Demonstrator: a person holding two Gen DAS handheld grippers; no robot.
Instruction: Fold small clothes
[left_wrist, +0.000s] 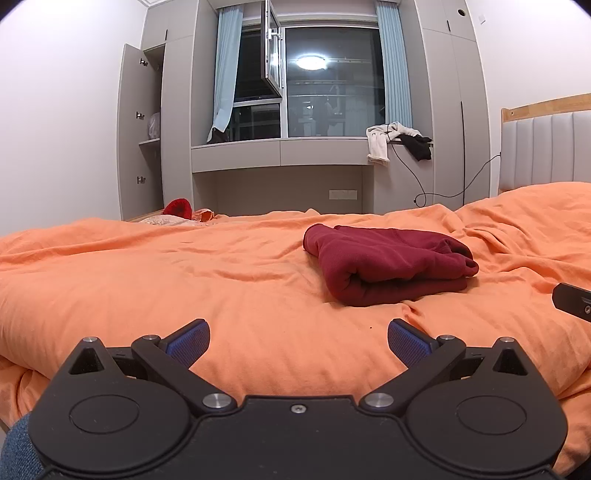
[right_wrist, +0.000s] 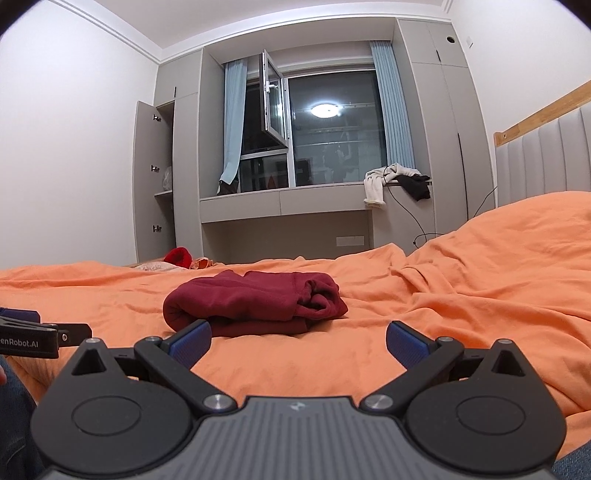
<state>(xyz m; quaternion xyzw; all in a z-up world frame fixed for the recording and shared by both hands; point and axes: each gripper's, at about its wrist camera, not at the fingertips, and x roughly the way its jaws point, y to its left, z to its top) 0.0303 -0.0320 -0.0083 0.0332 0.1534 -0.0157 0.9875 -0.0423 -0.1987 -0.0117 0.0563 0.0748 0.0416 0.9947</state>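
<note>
I hold my left gripper (left_wrist: 298, 341) and right gripper (right_wrist: 298, 341) with fingers wide apart, empty. The folded maroon garment (right_wrist: 255, 304) lies on the orange duvet (right_wrist: 461, 306) at 12 o'clock. I read "enRobot.AI" at 9 o'clock.

A dark red garment (left_wrist: 388, 266) lies on a plain orange duvet (left_wrist: 184, 280); curtains (left_wrist: 395, 70) pale blue.
</note>
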